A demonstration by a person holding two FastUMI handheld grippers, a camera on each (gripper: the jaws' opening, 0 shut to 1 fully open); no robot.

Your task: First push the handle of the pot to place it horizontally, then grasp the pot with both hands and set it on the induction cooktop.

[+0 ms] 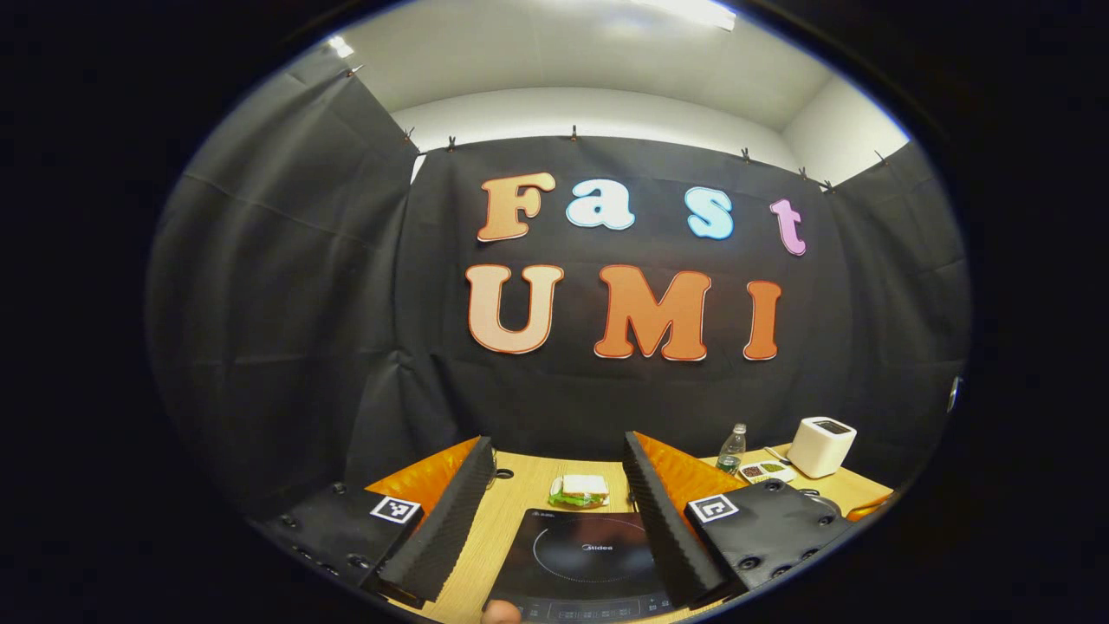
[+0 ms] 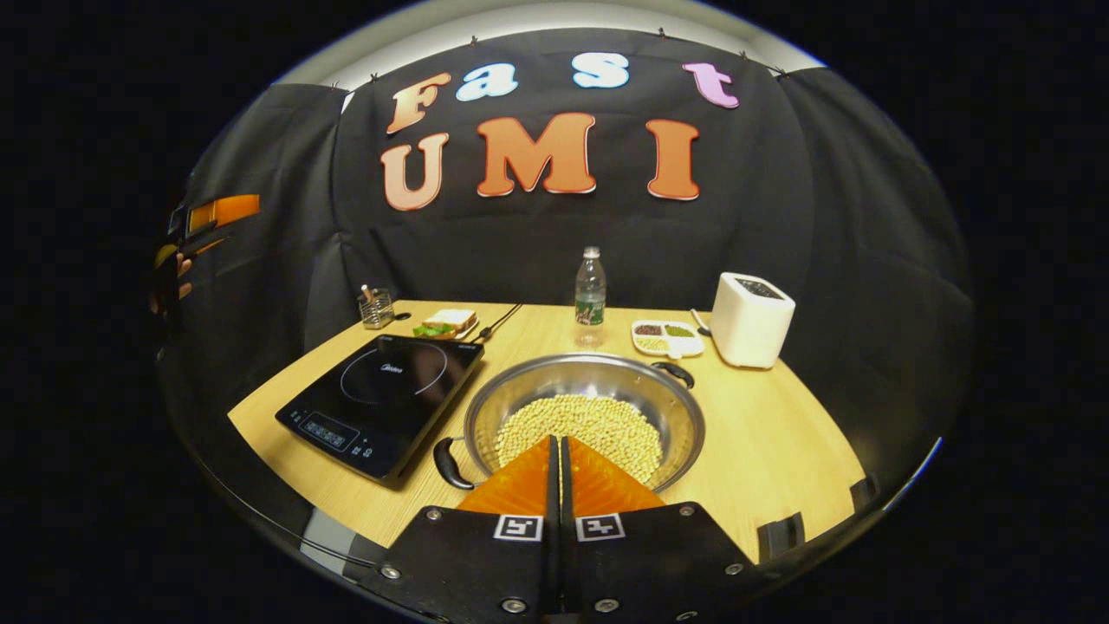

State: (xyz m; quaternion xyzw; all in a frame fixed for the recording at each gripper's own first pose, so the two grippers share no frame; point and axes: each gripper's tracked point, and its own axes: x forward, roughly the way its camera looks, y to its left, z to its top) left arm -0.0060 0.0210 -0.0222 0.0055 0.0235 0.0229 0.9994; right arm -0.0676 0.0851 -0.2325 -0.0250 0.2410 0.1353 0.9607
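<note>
The right gripper (image 2: 555,451) hung nearest, fingers pressed together on nothing, above the bean-filled pot (image 2: 585,422), which sat on the worktop (image 2: 780,433) just beside the induction cooktop (image 2: 381,399). The left gripper (image 1: 559,485) held its fingers spread over the cooktop.

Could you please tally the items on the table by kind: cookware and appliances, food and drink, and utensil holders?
Cookware and appliances: 3 (pot, induction cooktop, white appliance)
Food and drink: 3 (sandwich, water bottle, divided dish)
Utensil holders: 1 (caddy)
Total: 7

Bare table (image 2: 780,433) right of pot (image 2: 585,416); induction cooktop (image 2: 385,399) close left
</note>
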